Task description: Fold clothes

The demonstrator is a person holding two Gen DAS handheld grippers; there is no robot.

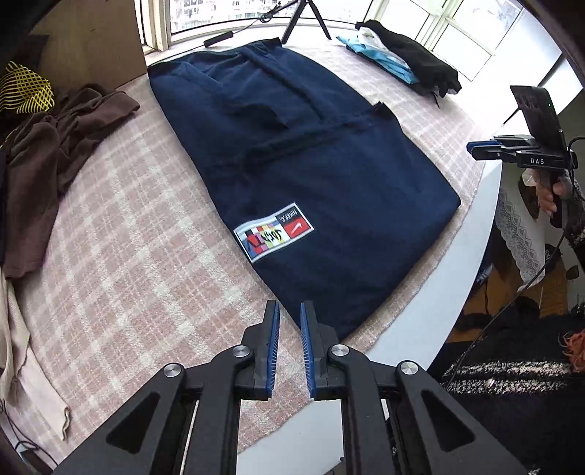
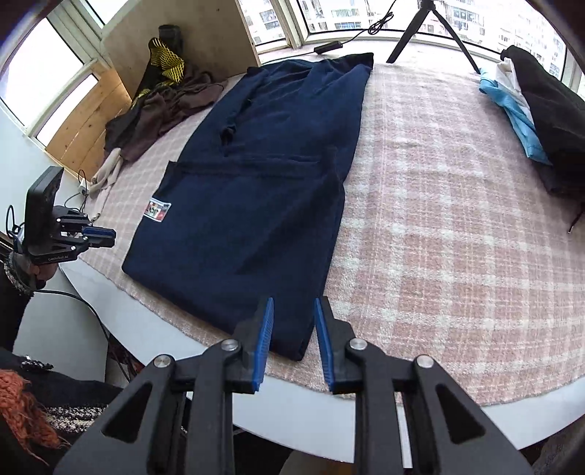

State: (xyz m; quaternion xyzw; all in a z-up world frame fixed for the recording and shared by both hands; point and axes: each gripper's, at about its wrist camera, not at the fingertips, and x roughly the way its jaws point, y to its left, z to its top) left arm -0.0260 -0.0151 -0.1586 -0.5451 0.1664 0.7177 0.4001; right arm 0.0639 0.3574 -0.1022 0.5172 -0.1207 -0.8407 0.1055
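In the left wrist view we find, at the upper left of the frame, a crumpled brown fabric garment (image 1: 55,153) heaped beside a black and yellow net-patterned cloth (image 1: 23,87); both lie on the pink and white checked woven blanket (image 1: 120,255) that covers the white round table (image 1: 431,299); across the middle of the frame lies the folded navy blue garment (image 1: 292,175), flat on the blanket, its multicoloured rectangular sewn patch (image 1: 274,232) facing up near its lower left edge; at the lower centre our left tongs (image 1: 290,310) hang above the near corner of that garment, blue pads slightly apart, with nothing between them; at the upper right a pile of black and light blue clothes (image 1: 406,62) rests near the window, just beyond a black tripod (image 1: 303,18); at the right edge we see the right tongs (image 1: 475,148) held in a hand (image 1: 552,197) just off the table rim.

In the right wrist view the left tongs (image 2: 109,234) show at the left edge; the navy garment (image 2: 263,190) fills the centre left; the right tongs (image 2: 294,305) at the lower centre stand parted and empty over its near edge, clear of the cloth.
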